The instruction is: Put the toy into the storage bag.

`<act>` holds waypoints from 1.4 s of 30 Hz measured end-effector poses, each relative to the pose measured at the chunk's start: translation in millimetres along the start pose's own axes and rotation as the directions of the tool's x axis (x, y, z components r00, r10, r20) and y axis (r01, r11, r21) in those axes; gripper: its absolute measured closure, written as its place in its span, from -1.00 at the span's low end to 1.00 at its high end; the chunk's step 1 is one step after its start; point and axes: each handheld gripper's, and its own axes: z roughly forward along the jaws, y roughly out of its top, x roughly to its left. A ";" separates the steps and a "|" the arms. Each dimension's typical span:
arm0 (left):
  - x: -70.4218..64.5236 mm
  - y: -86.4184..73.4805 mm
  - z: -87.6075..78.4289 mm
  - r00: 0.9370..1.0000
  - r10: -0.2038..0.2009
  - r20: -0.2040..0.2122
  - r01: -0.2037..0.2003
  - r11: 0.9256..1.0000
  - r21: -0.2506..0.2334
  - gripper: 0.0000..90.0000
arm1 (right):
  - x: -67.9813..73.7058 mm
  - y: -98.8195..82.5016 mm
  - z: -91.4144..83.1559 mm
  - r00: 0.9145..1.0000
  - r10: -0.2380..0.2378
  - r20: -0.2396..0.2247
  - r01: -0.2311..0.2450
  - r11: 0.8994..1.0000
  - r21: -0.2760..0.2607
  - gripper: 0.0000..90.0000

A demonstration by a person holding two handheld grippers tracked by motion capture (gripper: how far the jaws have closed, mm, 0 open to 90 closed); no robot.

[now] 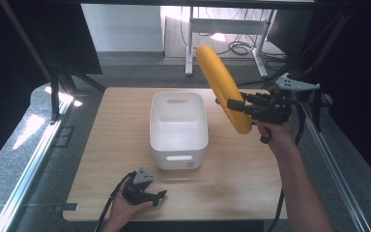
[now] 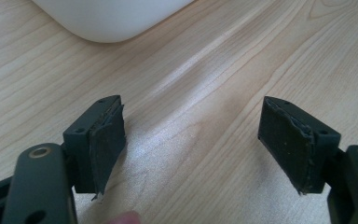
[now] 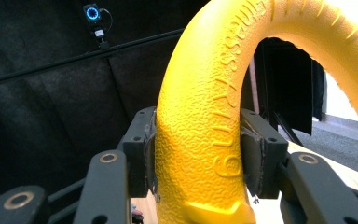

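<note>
A yellow textured ring [image 1: 223, 86] hangs in the air to the right of the white bin [image 1: 178, 129], seen edge-on and tilted. My right gripper [image 1: 235, 107] is shut on its lower rim. In the right gripper view both jaws press the yellow ring [image 3: 205, 116] from either side, and raised lettering runs along its curve. My left gripper [image 1: 160, 195] rests low at the table's front edge, just in front of the bin. In the left gripper view my left gripper [image 2: 191, 144] stands open over bare wood, with a corner of the white bin [image 2: 107, 18] ahead.
The wooden table [image 1: 241, 174] has free room right of the bin and along the front. Black curtains stand on both sides. A white desk frame [image 1: 227, 29] with cables is on the floor beyond the far edge.
</note>
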 end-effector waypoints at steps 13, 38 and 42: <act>0.1 0.1 0.0 1.000 0.001 0.002 -0.001 1.000 0.004 -0.48 | 9.4 4.2 16.6 1.000 -0.020 -0.024 0.020 1.000 0.003 0.16; 1.6 0.1 -2.5 1.000 -0.005 -0.002 0.005 1.000 0.001 -0.48 | 33.1 12.4 49.7 0.993 -0.054 -0.107 0.053 0.999 -0.006 0.16; 2.5 0.1 -3.0 1.000 -0.003 -0.004 0.003 1.000 -0.002 -0.49 | 35.0 12.3 54.3 0.992 -0.055 -0.118 0.055 0.998 -0.003 0.16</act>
